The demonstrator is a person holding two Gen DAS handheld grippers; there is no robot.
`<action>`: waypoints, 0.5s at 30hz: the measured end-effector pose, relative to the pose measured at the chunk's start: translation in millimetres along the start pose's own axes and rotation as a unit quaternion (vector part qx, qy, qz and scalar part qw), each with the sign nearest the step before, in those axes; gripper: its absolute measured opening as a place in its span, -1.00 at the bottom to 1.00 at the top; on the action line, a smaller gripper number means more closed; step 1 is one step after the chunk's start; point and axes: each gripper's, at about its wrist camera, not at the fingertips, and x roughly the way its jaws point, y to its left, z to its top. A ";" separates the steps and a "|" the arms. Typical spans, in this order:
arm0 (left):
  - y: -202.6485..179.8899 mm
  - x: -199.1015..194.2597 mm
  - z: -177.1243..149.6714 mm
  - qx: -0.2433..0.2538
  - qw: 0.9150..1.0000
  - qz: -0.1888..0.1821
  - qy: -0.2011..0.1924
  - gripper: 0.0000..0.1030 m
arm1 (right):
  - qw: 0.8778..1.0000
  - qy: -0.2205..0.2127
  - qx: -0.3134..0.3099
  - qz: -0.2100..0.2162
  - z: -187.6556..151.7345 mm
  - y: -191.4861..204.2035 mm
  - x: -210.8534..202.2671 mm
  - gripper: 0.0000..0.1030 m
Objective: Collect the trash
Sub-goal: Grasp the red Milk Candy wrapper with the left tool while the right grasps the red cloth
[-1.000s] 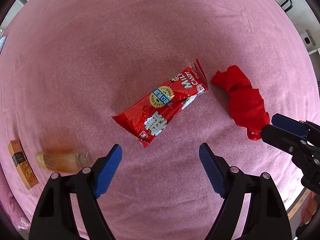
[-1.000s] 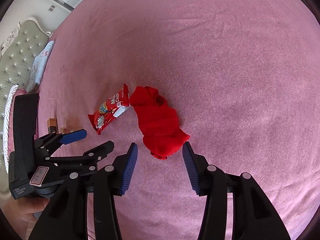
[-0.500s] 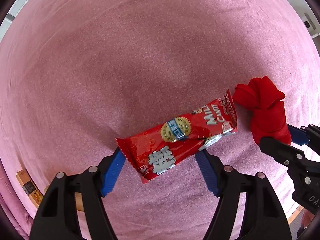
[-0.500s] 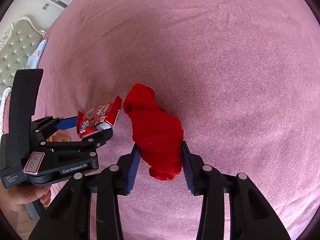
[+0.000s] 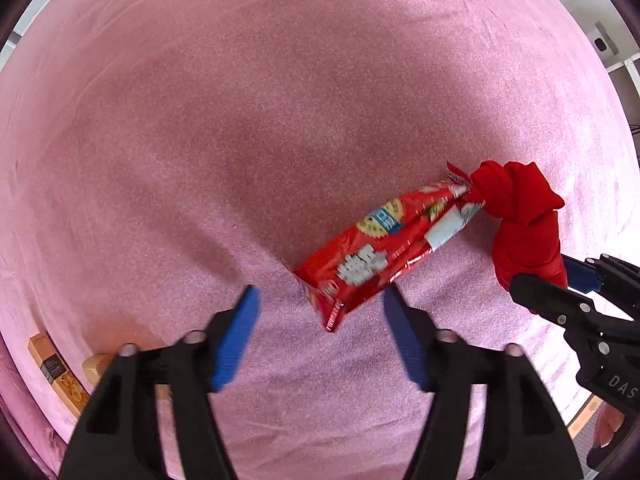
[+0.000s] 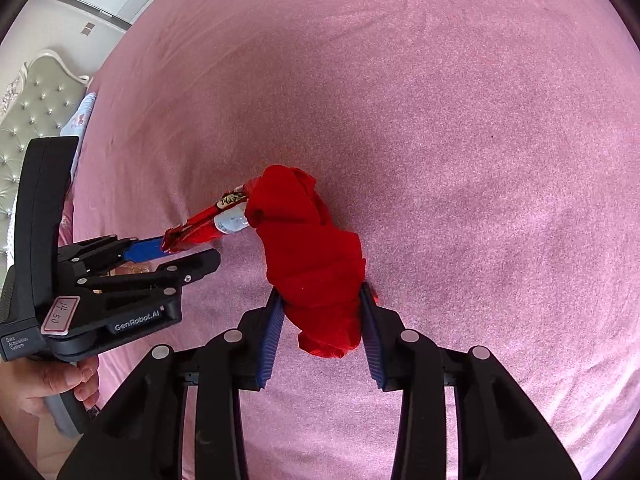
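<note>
Your right gripper (image 6: 318,322) pinches the crumpled red cloth (image 6: 310,252), its far end touching the red candy wrapper (image 5: 384,248). Your left gripper (image 5: 320,336), marked "GenRobot.AI", is spread, the wrapper's near end lying between its blue pads (image 5: 234,340) on the pink bedspread (image 5: 280,100). A "L'OREAL" box (image 5: 56,372) lies well apart, at the left.

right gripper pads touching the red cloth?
Touching. In the right wrist view both blue pads of the right gripper press against the sides of the red cloth, with no gap showing on either side.
</note>
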 end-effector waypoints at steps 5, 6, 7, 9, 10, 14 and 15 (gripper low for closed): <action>-22.8 -10.2 -3.1 0.080 0.996 0.026 -0.007 0.56 | 1.000 0.002 0.001 0.004 -1.5 -13.0 -8.4 -0.30; -31.6 -10.1 -3.0 0.097 0.995 0.032 -0.008 0.57 | 1.000 0.001 0.002 0.004 -1.9 -16.3 -10.3 -0.30; -38.6 -9.3 -2.4 0.114 0.993 0.034 -0.008 0.58 | 1.000 0.001 0.004 0.005 -2.8 -20.1 -11.8 -0.30; -57.2 -7.5 1.6 0.141 0.990 0.029 -0.006 0.58 | 1.000 0.002 0.010 0.009 -6.0 -30.1 -15.0 -0.30; -65.7 -5.5 4.4 0.154 0.988 0.027 -0.005 0.58 | 1.000 0.004 0.012 0.010 -6.7 -33.8 -15.5 -0.30; -89.6 10.3 17.1 0.184 0.982 0.032 0.012 0.35 | 1.000 0.004 0.022 0.013 -8.9 -46.9 -19.6 -0.30; -91.5 14.4 22.0 0.182 0.983 0.027 0.020 0.19 | 1.000 0.003 0.024 0.013 -9.9 -50.6 -21.6 -0.30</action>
